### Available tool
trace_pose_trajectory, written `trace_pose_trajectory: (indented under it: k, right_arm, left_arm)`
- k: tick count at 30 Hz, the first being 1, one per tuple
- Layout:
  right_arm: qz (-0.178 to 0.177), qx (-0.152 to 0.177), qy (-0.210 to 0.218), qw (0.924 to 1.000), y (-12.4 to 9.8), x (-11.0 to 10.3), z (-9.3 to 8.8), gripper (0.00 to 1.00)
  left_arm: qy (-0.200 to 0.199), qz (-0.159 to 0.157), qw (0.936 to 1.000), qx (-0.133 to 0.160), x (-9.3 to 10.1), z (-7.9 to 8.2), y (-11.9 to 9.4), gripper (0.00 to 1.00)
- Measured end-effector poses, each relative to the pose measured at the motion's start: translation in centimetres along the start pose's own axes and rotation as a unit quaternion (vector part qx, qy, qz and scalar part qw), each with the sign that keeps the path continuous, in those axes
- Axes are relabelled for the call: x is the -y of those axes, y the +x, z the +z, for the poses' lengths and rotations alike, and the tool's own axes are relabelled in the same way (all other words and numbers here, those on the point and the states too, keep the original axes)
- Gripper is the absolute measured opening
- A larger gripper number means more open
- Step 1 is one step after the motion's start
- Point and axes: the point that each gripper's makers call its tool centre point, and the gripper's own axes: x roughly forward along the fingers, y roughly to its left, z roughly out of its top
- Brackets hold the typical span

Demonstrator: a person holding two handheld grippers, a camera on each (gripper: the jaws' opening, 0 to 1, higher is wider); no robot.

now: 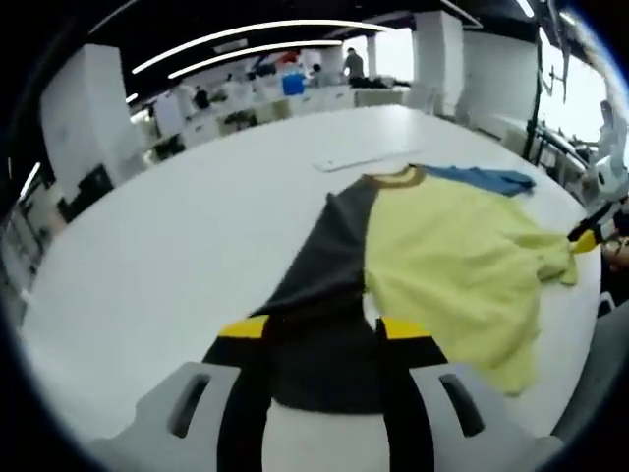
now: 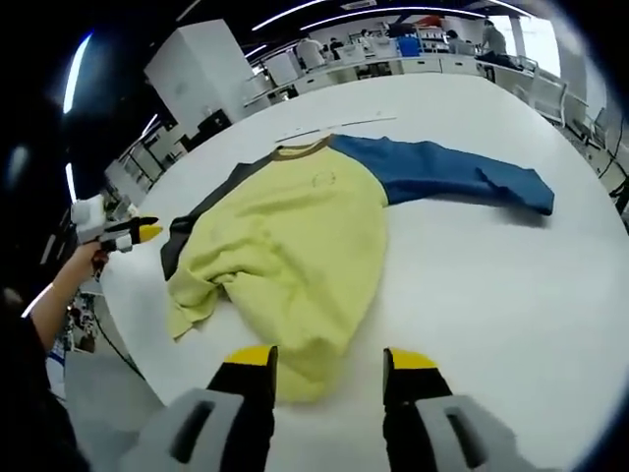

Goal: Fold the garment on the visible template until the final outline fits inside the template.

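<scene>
My left gripper (image 1: 322,332) stands with its yellow-tipped jaws spread, the dark grey sleeve (image 1: 319,270) of the sweatshirt (image 1: 447,261) lying between them and running ahead to the collar. Beyond and to its right spreads the pale yellow body, then the blue sleeve (image 1: 482,178) at the far side. My right gripper (image 2: 324,360) is likewise spread, the yellow hem just ahead between its tips. Past it, the blue sleeve stretches off to the right across the white table (image 2: 491,285). A thin white template strip (image 2: 334,127) lies just beyond the collar. Far left of my right gripper, my hand (image 2: 86,261) holds the other tool at the table edge.
</scene>
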Motion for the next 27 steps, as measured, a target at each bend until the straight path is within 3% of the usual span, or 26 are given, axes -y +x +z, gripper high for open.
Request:
trace_pose_trajectory:
  k: [6, 13, 21, 27]
  right_arm:
    - [0.005, 0.002, -0.002, 1.0, 0.1, -0.8, -0.8, 0.49]
    - [0.003, 0.008, 0.005, 0.9999, 0.0, -1.2, -1.4, 0.51]
    - [-0.002, 0.01, 0.005, 0.9999, 0.1, -1.5, -2.0, 0.47]
    - [0.001, 0.01, 0.014, 0.9999, 0.2, -1.8, -2.5, 0.45]
  left_arm:
    - [-0.027, -0.023, 0.9991, 0.024, 2.6, -0.2, -1.3, 0.54]
    - [-0.045, -0.048, 0.9975, 0.025, 5.2, -1.6, -2.3, 0.64]
    - [-0.095, -0.067, 0.993, 0.021, 8.1, -2.9, -3.2, 0.63]
    - [-0.106, -0.043, 0.9934, 0.005, 9.1, -4.0, -3.8, 0.58]
